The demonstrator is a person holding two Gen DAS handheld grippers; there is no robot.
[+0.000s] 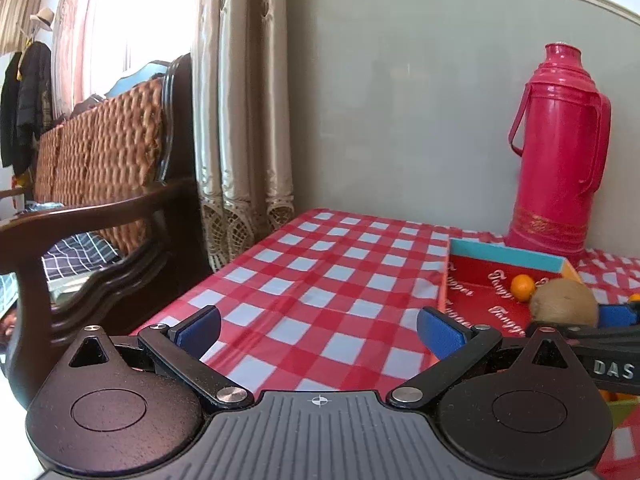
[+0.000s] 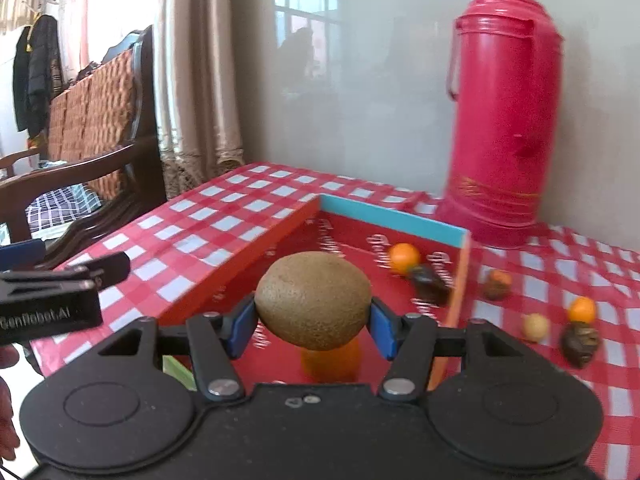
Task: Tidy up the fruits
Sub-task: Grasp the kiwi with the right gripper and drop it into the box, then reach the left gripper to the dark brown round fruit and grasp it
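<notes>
My right gripper (image 2: 313,322) is shut on a brown kiwi (image 2: 313,299) and holds it above the red box (image 2: 240,256). The kiwi also shows in the left wrist view (image 1: 564,302). In the box lie a small orange (image 2: 404,258), a dark fruit (image 2: 430,284) and an orange fruit (image 2: 332,364) under the kiwi. On the cloth right of the box lie another orange (image 2: 582,309), a pale round fruit (image 2: 536,326) and two dark fruits (image 2: 580,344) (image 2: 496,285). My left gripper (image 1: 319,330) is open and empty over the cloth, left of the box (image 1: 480,292).
A tall pink thermos (image 2: 504,120) stands behind the box by the wall. The table has a red-and-white checked cloth (image 1: 320,272). A dark wooden chair with a woven back (image 1: 100,184) stands at the table's left edge, by the curtains (image 1: 240,100).
</notes>
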